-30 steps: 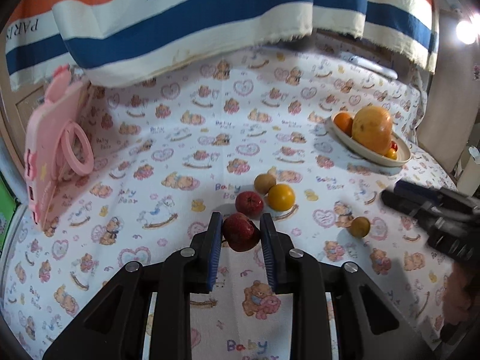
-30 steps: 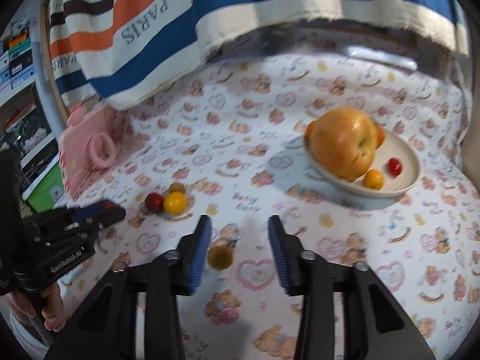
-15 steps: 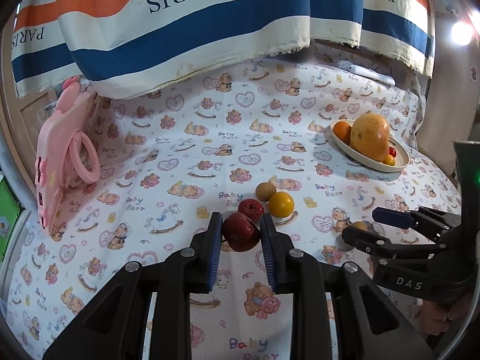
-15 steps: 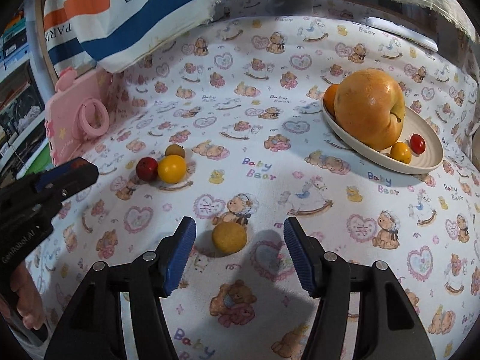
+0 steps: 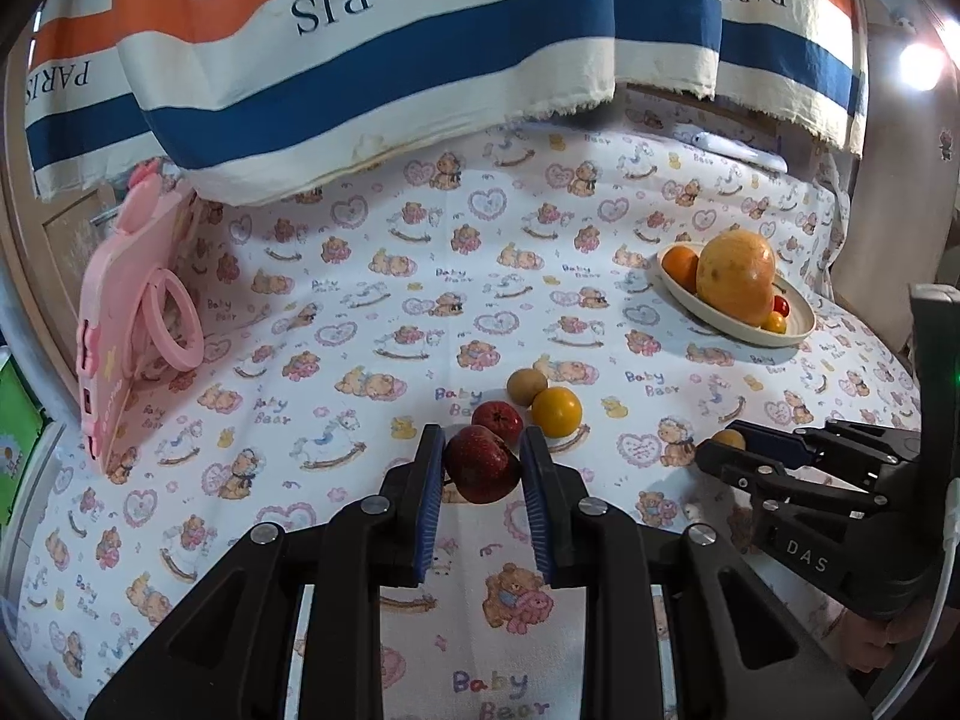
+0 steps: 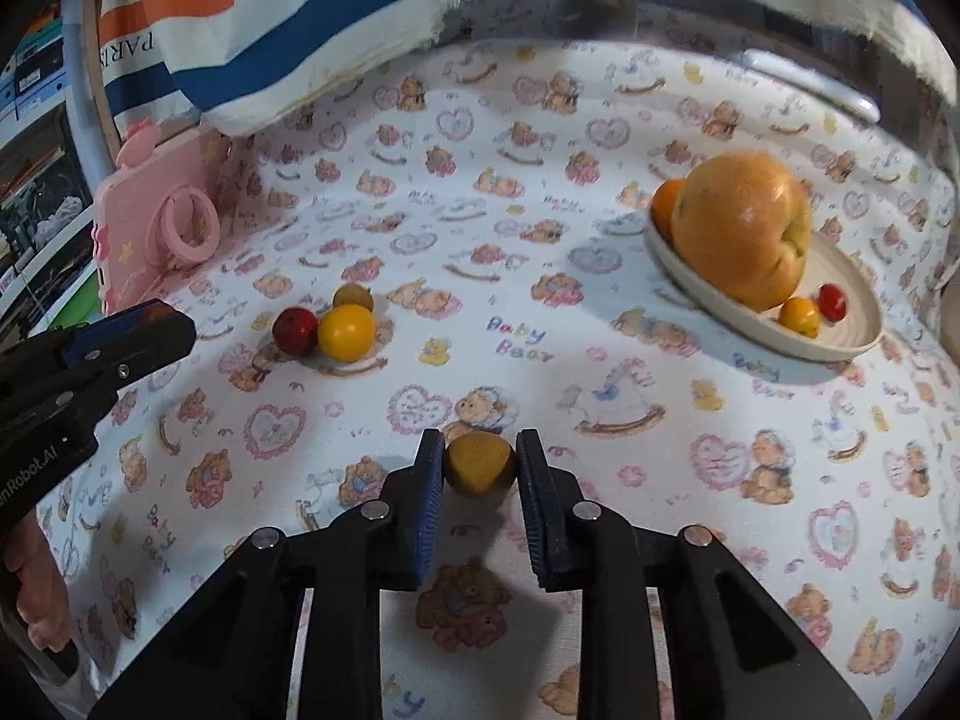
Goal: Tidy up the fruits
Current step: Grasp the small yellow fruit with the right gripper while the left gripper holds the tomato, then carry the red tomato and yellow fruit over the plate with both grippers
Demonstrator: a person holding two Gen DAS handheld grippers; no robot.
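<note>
My left gripper is shut on a dark red apple, held just above the bear-print cloth. Just beyond it lie a red fruit, a yellow-orange fruit and a brownish one. My right gripper is shut on a small yellow-brown fruit; in the left wrist view that gripper reaches in from the right with the fruit at its tip. A cream oval plate at the right holds a big orange-yellow fruit, an orange and two small tomatoes.
A pink tablet case with a ring handle leans at the left edge. A striped "PARIS" cloth hangs over the back. A person's hand holds the left gripper's handle at the lower left of the right wrist view.
The right gripper's jaws, wide apart around the small yellow-brown fruit before, have closed onto it. The left gripper keeps its hold on the apple and has hardly moved.
</note>
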